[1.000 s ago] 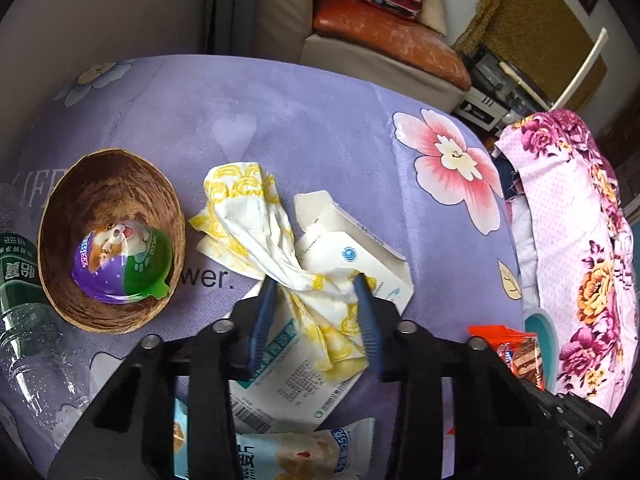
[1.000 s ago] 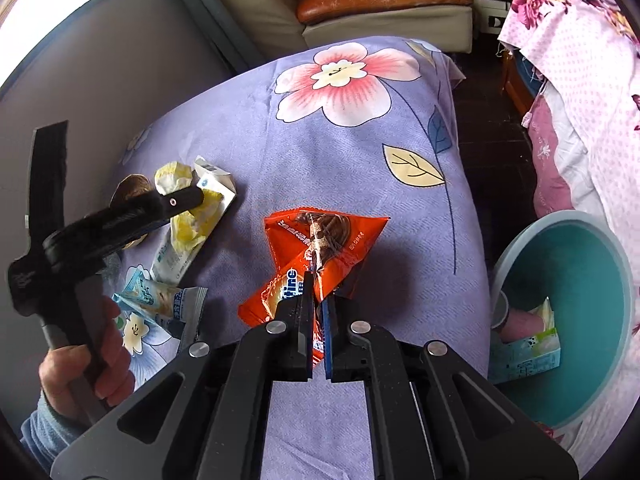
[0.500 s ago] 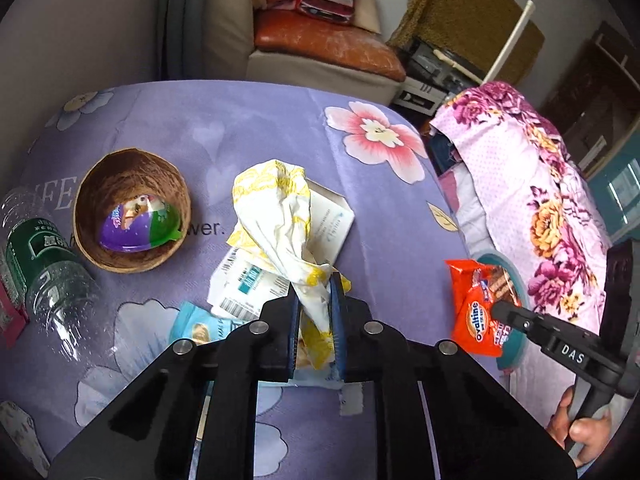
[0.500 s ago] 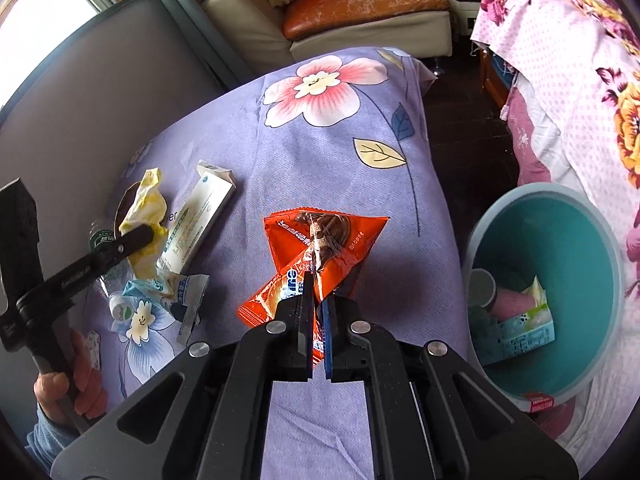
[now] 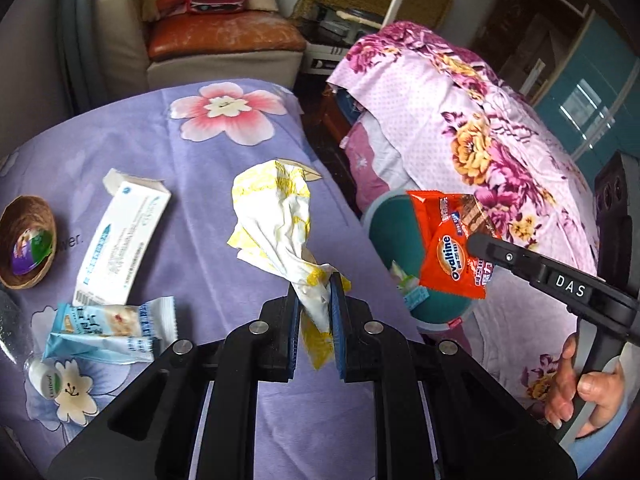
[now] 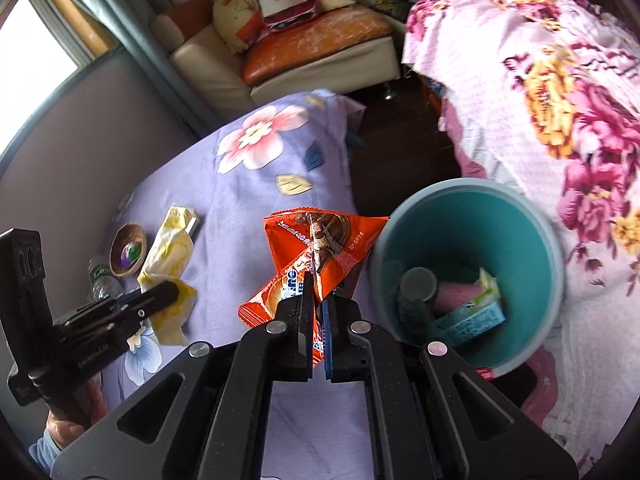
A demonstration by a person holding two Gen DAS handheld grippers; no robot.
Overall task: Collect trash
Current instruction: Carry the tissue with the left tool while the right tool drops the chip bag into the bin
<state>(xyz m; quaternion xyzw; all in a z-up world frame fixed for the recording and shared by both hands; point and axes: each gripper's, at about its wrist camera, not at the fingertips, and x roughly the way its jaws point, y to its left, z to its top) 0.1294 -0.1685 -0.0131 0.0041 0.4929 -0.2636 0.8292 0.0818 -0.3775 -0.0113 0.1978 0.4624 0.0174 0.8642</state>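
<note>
While both loads hang clear of the purple floral cloth (image 5: 168,148), best to carry each one fully over the teal bin (image 6: 532,216) before letting go, and to release one at a time so nothing catches the rim. Left gripper (image 5: 314,292): clamped on the twisted tail of a yellow-and-white crumpled wrapper (image 5: 276,216), jaws having just been closing with the wrapper between them. Thin, papery, limp stuff, fanned out above the pinch and drooping below it; likely to flutter, so worth lowering close to the bin mouth first. Right gripper (image 6: 318,300): pressed together on the orange Ovaltine packet (image 6: 320,248), glossy foil, creased into a fold, held near its lower edge with the upper corner already beside the bin's rim. Slick film, so worth keeping the squeeze firm until well past the rim.

Farther out on the cloth, yet to be gathered: a pale blue snack wrapper (image 5: 108,328), shiny and flat; a white carton (image 5: 120,240) with an open flap, stiff card; a small white cap (image 5: 46,376); a woven brown bowl (image 5: 26,254) holding a purple-and-green jelly cup. Inside the bin: a pink tube and a small blue carton. Beyond, a pink floral bedspread (image 5: 480,120) and a worn orange cushion (image 5: 224,36).
</note>
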